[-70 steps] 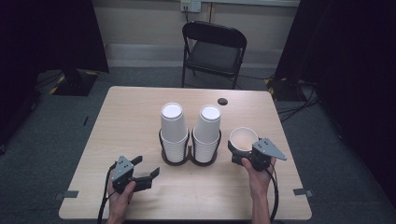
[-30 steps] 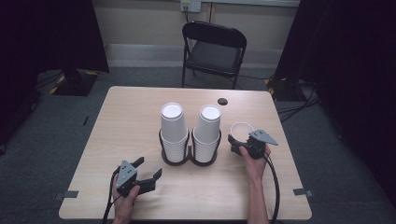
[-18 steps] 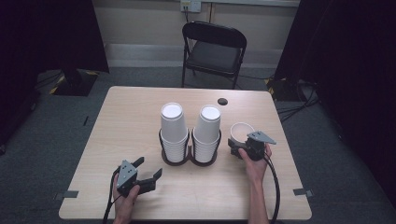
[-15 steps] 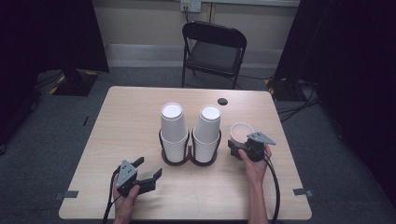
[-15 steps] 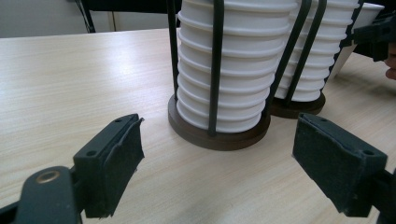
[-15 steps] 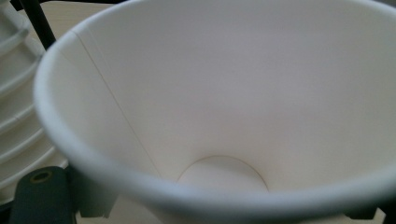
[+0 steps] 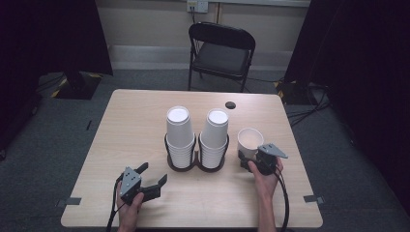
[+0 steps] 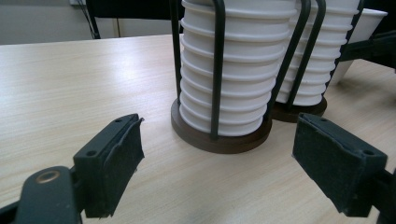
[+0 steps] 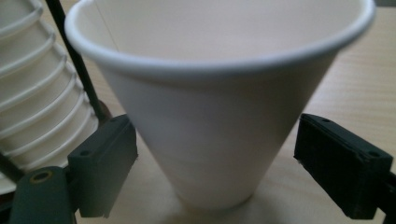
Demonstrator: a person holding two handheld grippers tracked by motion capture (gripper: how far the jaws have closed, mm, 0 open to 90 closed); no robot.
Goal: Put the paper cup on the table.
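A: Where is the single white paper cup?

B: Upright on the pale wooden desk near its right edge, just beside the two stacks of white paper cups in black wire holders.

A: Is it gripped?

B: Not quite. The right gripper has just narrowed around it; the left pad looks about touching, the right pad is clear.

A: And the left gripper?

B: Wide apart, holding nothing, near the front edge.

A: Progress?

B: One cup out; the stacks look full.
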